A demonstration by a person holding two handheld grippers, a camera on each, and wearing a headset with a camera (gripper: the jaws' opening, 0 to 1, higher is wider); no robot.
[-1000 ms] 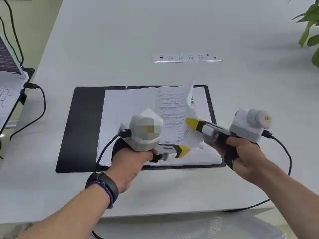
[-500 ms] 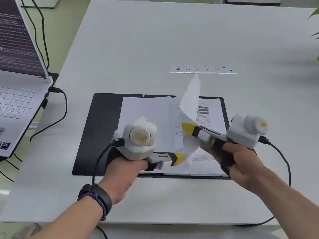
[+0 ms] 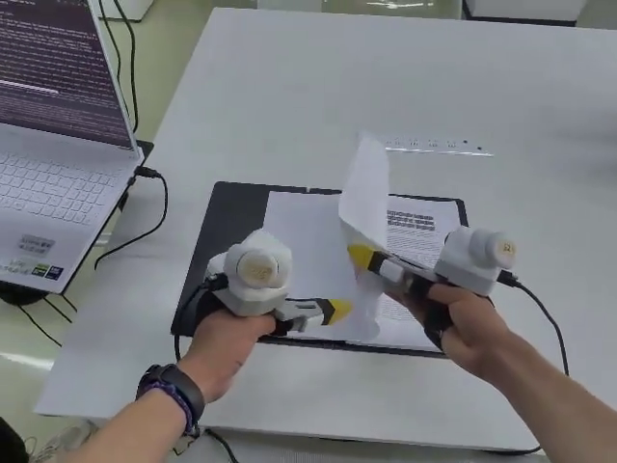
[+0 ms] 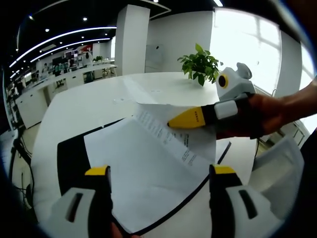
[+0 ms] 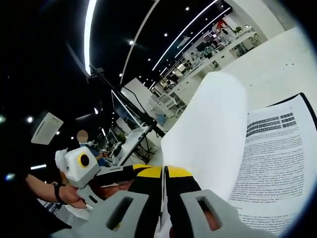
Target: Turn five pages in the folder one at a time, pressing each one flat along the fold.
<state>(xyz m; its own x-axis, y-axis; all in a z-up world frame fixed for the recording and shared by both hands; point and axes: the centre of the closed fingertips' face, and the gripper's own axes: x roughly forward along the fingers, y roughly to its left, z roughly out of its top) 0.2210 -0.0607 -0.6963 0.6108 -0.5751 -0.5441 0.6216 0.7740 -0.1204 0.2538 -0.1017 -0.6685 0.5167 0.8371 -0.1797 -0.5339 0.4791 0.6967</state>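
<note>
Folder (image 3: pixel 227 214) lies open on the table (image 3: pixel 289 87), right in front of the person. R gripper (image 3: pixel 359 256) is pinched tight on the lower edge of one page (image 3: pixel 366 188), which stands nearly upright above the fold, approx. mid-turn. L gripper (image 4: pixel 158 171) hangs w/ jaws spread wide, nothing between them, over the near edge of the left-hand sheets.

Risks, imo:
- Grip is thin and sits at one spot, so a quick pull could tear the page at the fold or crease it.
- Paper may slip out & flop back to the right.
- A 2nd sheet could ride along; can't tell if just one is held.
- L gripper pressing too early or off the fold would pin a wrinkle in.
</note>
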